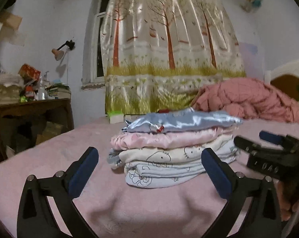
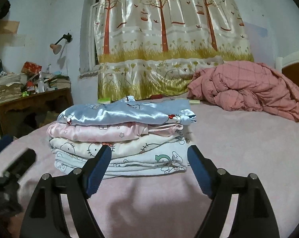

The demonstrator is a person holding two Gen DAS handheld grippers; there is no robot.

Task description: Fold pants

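Note:
A stack of several folded pants lies on the pink bed (image 1: 149, 208). The top pair is shiny light blue satin (image 1: 181, 122) (image 2: 125, 115); under it lie a pink pair (image 1: 165, 139) (image 2: 109, 132), a cream cartoon-print pair (image 1: 169, 154) (image 2: 117, 148) and a pale blue-white pair (image 1: 161, 175) (image 2: 149, 164). My left gripper (image 1: 149, 154) is open and empty, just in front of the stack. My right gripper (image 2: 149, 152) is open and empty, in front of the stack's right half; it also shows in the left wrist view (image 1: 266, 138), at the right.
A crumpled pink quilt (image 2: 248, 91) lies at the back right of the bed by the headboard (image 2: 294, 71). A tree-print curtain (image 2: 165, 39) hangs behind. A cluttered wooden desk (image 2: 34, 99) stands at the left. A small green box (image 1: 115, 117) lies behind the stack.

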